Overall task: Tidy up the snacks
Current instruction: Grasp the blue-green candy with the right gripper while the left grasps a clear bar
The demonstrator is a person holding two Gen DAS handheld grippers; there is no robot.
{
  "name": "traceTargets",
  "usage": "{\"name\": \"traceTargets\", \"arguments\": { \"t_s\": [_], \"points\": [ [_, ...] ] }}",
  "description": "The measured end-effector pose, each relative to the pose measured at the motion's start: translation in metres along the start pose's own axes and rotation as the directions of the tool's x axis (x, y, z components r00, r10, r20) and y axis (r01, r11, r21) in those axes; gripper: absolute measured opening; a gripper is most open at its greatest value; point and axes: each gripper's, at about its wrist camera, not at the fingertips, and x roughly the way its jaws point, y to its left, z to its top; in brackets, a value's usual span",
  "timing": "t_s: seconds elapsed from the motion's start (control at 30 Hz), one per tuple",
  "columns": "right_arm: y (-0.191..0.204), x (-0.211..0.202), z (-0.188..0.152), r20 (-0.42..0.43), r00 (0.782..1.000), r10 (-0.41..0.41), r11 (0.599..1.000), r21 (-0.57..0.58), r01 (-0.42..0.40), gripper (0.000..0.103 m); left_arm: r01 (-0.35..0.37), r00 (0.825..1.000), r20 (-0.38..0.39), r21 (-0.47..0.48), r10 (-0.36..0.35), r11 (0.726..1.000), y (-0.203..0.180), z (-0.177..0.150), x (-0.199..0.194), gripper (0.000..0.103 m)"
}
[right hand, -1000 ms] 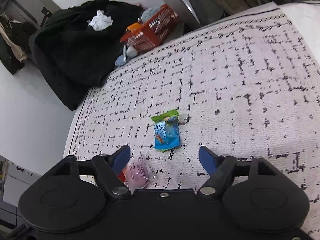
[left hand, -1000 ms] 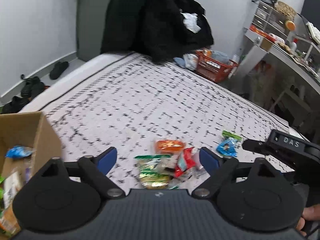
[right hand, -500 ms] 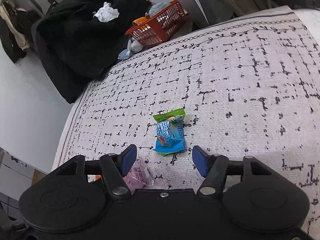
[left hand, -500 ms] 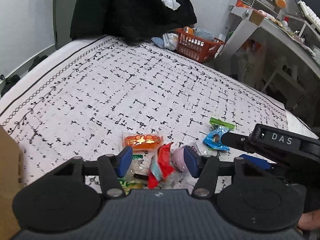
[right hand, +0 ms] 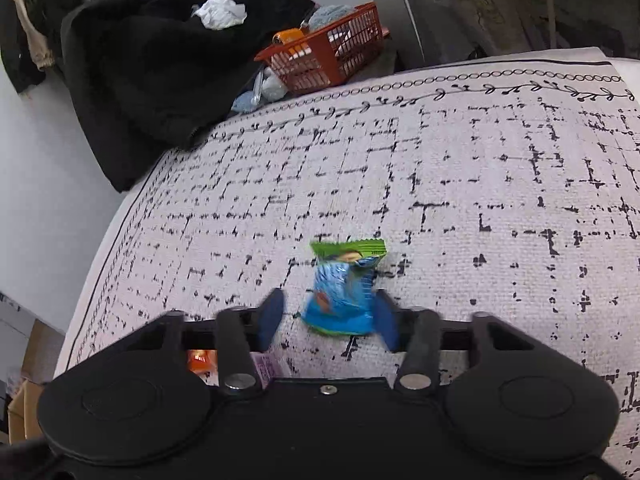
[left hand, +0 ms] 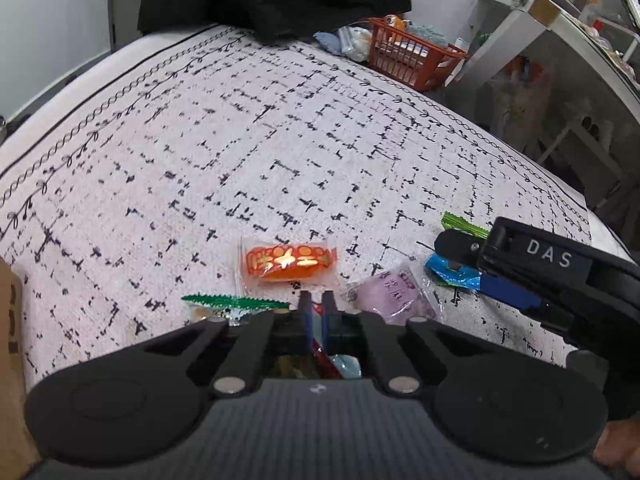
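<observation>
Small snack packets lie on a black-and-white patterned cover (left hand: pixel 240 140). My left gripper (left hand: pixel 316 304) is shut on a red packet (left hand: pixel 320 354), which shows between and under the fingers. Just beyond it lie an orange packet (left hand: pixel 288 262), a green-edged packet (left hand: pixel 236 303) and a pink packet (left hand: pixel 394 298). My right gripper (right hand: pixel 326 318) straddles a blue-and-green packet (right hand: pixel 344 292), and its jaws are closing. The right pad touches the packet and the left pad stands apart from it. In the left wrist view the right gripper (left hand: pixel 460 266) reaches in over that blue packet (left hand: pixel 452 276).
A cardboard box (left hand: pixel 8 320) stands at the left edge. Black clothing (right hand: pixel 160 60) is heaped at the cover's far end beside an orange basket (right hand: pixel 328 56). A white desk and shelves (left hand: pixel 560 20) stand to the right, beyond the cover's edge.
Both grippers came down and forward toward the packets. The left jaws closed onto the red packet. The right jaws narrowed around the blue-and-green packet.
</observation>
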Motion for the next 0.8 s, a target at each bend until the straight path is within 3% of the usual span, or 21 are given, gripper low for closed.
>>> {"name": "traceTargets", "arguments": {
  "t_s": [0.13,0.37,0.63,0.7,0.8],
  "points": [
    [-0.003,0.001,0.0,-0.025,1.0,0.014,1.0,0.02,-0.014,0.018,0.029,0.999,0.018,-0.047,-0.028,0.998,0.008,0.003,-0.011,0.0],
    [-0.003,-0.01,-0.003,-0.019,1.0,0.005,1.0,0.006,-0.005,0.015,0.036,0.998,0.063,-0.093,-0.03,0.995,0.016,0.009,-0.039,0.004],
    [-0.007,-0.028,-0.002,-0.009,1.0,0.005,1.0,-0.015,-0.005,0.014,0.028,1.0,-0.001,-0.25,-0.03,0.968,0.018,-0.015,-0.04,0.007],
    [-0.01,-0.032,-0.002,-0.012,1.0,0.012,1.0,-0.012,-0.012,0.014,0.021,1.0,-0.005,-0.283,-0.024,0.959,0.018,-0.021,-0.039,0.011],
    [-0.016,-0.037,-0.002,-0.021,1.0,0.013,1.0,-0.005,-0.013,0.014,-0.009,1.0,-0.002,-0.312,0.009,0.95,0.014,-0.027,-0.038,0.034]
  ]
}}
